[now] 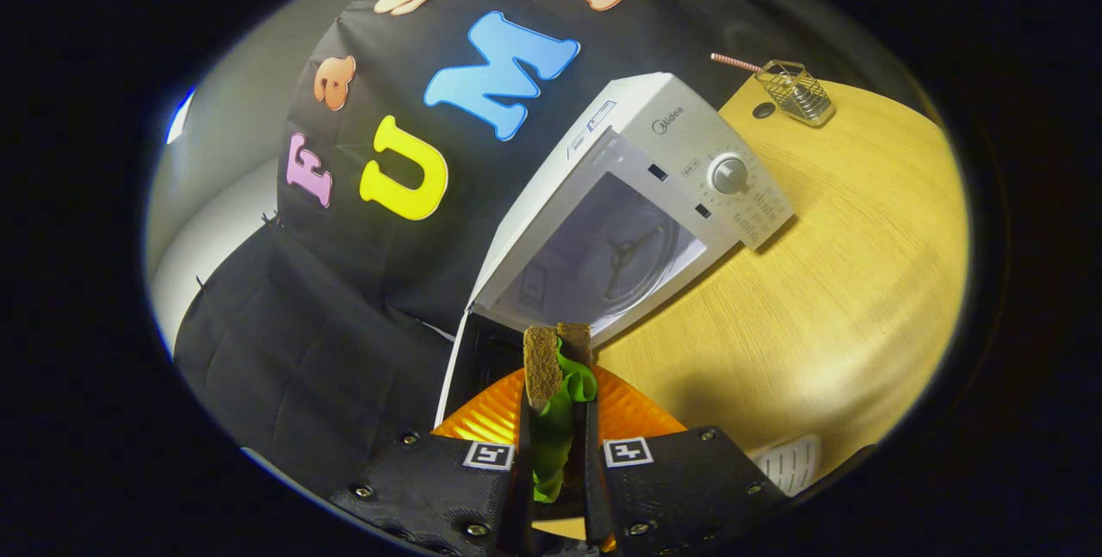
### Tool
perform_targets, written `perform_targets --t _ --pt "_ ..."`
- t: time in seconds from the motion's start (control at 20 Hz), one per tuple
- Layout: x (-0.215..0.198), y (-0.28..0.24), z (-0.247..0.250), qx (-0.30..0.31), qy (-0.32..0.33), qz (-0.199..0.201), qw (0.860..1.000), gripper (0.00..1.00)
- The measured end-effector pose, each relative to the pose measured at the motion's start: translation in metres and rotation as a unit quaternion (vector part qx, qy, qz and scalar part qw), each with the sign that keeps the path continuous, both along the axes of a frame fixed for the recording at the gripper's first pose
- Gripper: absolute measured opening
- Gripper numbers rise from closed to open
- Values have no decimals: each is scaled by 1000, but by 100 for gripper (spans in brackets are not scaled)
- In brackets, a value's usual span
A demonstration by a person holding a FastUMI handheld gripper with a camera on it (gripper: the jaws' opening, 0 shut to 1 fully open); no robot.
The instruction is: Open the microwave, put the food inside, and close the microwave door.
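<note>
The white microwave [654,161] stands on the wooden table [818,281] with its door [456,368] swung open to the left. Its cavity shows a glass turntable [620,256]. My gripper [558,343] is just in front of the cavity's lower edge, its fingers close together and shut on a green piece of food [558,428] that fills the gap between them. Under the fingers and the food lies an orange ribbed plate [633,415], spreading out on both sides of them.
A wire basket [796,90] with a pink straw stands at the far end of the table, beside a dark round hole [763,109]. A white ribbed object [792,462] lies near the right finger's base. Black cloth hangs behind and left of the microwave.
</note>
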State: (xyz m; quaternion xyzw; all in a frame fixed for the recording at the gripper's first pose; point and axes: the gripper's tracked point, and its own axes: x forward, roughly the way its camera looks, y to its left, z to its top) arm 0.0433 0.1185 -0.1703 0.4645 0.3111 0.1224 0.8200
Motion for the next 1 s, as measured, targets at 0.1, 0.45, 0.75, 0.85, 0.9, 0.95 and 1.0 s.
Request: perform_targets --t 0.1,0.45,0.75,0.85,0.9,0.95,1.0 --pt "19 11 -4 10 -7 -17 1000 23" --pt "82 31 -29 16 -35 -83 996 23" --pt "141 28 -60 20 -52 -161 985 23" --pt "157 30 -69 24 -54 -179 982 23" --pt "165 31 -76 19 -53 -184 981 23" --pt "171 30 -83 10 -54 -193 980 23" --pt "179 29 -89 5 -54 -201 978 23"
